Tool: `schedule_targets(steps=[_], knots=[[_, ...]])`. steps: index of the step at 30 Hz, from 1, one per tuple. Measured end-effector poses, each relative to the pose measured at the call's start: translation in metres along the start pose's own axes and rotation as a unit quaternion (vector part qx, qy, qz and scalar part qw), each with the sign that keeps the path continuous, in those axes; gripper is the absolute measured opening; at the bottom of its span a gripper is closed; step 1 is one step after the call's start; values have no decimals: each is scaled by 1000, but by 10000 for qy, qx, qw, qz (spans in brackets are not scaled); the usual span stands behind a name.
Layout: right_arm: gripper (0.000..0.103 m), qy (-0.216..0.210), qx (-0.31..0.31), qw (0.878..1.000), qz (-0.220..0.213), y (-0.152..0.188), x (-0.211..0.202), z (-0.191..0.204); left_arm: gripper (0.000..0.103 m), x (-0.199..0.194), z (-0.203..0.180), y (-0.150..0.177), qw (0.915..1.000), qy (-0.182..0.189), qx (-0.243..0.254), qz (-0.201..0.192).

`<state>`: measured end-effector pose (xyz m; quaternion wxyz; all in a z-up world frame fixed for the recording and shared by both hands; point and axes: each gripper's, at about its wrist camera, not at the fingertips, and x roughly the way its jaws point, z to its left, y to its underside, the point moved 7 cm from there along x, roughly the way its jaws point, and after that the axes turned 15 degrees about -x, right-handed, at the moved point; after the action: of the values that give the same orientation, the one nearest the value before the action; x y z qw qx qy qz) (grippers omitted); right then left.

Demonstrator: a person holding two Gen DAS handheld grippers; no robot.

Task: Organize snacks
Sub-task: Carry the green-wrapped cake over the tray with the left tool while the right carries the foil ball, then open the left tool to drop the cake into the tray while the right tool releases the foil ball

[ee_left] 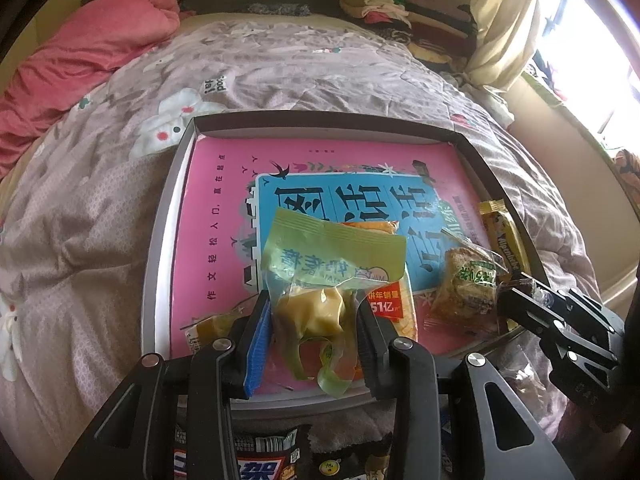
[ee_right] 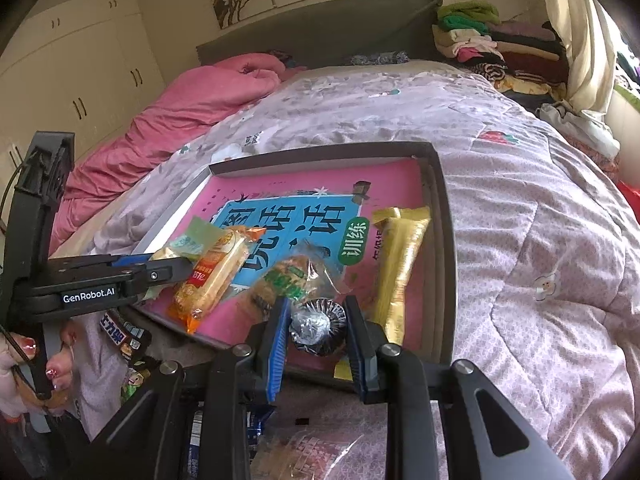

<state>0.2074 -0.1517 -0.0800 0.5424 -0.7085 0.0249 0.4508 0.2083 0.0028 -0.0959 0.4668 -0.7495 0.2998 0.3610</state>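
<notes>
A grey box lid (ee_left: 160, 240) (ee_right: 444, 240) lies on the bed with a pink book inside it. My left gripper (ee_left: 312, 320) (ee_right: 168, 268) is shut on a green-wrapped snack with a yellow cake inside (ee_left: 320, 276), held above the lid's near edge. My right gripper (ee_right: 318, 326) (ee_left: 516, 292) is shut on a small dark foil-wrapped sweet (ee_right: 318, 324) over the lid's near right part. In the lid lie an orange-wrapped cake (ee_right: 216, 276) (ee_left: 390, 308), a clear-wrapped pastry with a green label (ee_right: 286, 280) (ee_left: 468, 284) and a gold bar (ee_right: 400, 264) (ee_left: 500, 236).
More snack packets (ee_left: 260, 464) (ee_right: 124, 336) lie on the flowered quilt (ee_left: 80, 240) in front of the lid. A pink blanket (ee_right: 192, 108) is bunched at the far left, folded clothes (ee_right: 488, 44) are stacked at the headboard. A person's hand (ee_right: 24, 372) holds the left gripper.
</notes>
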Motion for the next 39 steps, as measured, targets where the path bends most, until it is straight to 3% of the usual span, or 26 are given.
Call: schedule_targets(steps=[34,39], knots=[[28,-41,148,9995,-268,-7,-17,-5,42,0,-2,1,9999,43,-104,54],[34,-88,226,9993,-291,-8,-19,-7,43,-5,-3,0,9999,69,-77,40]])
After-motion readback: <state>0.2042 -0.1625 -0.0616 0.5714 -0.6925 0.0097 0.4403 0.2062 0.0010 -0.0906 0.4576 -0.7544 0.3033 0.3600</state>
